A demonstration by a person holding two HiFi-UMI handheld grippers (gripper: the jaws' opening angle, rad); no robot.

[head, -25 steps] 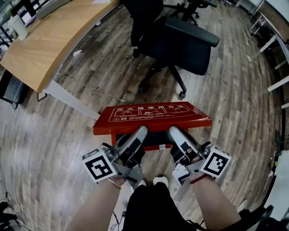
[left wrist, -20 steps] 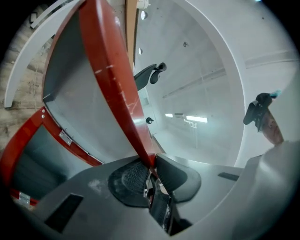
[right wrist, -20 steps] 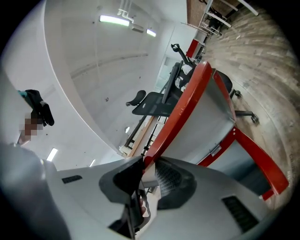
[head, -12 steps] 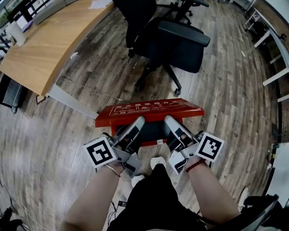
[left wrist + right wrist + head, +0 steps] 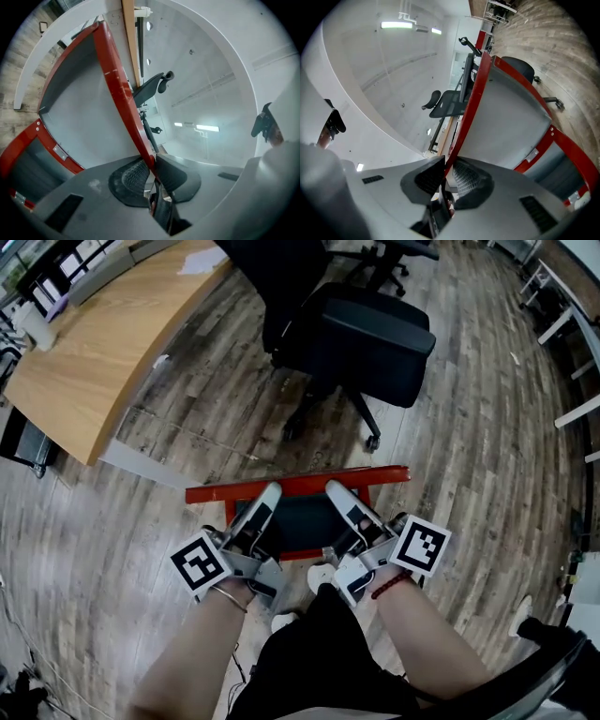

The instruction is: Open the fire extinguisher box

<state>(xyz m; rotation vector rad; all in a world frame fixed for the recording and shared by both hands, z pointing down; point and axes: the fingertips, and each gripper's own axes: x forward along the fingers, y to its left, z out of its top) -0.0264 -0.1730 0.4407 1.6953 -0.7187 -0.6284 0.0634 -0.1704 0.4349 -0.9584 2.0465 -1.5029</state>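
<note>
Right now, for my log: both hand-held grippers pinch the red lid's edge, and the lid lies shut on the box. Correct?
No. The head view shows the red lid swung up, edge-on, over the open box. The left hand-held gripper and right hand-held gripper do pinch its edge; the right's jaws have just closed further on it.

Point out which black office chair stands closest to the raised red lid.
The large chair, its wheeled base just beyond the lid; the other chair stands farther off at the head view's top edge.
</note>
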